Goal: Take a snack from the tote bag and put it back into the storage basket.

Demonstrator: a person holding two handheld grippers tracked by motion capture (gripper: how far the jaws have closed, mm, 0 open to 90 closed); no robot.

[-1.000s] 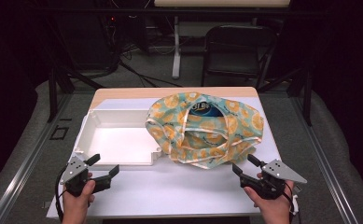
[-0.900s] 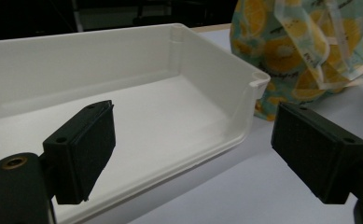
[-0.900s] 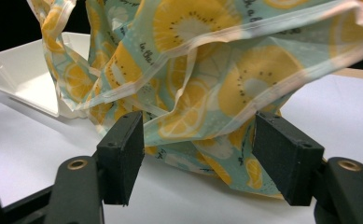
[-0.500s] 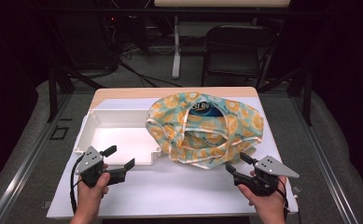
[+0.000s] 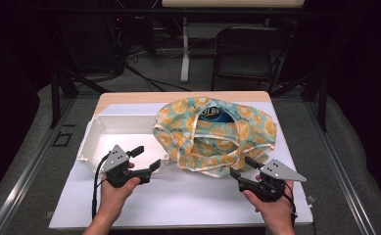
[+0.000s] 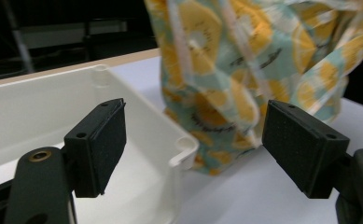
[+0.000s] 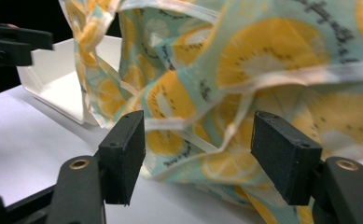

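Lemon-print bag (image 5: 216,134) lies just ahead of right tool (image 5: 240,167).

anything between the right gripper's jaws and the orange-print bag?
Nothing. In the right gripper view the right gripper stands open just short of the fabric bag, with bare white table below. The high view shows the same small gap.

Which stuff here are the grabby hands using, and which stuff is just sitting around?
Being used:
- orange-slice print bag, both grippers point at it
- left gripper, jaws open, just closing a little, nothing between them
- right gripper, jaws open

Just sitting around:
- white tray beside the bag
- black chair behind the table
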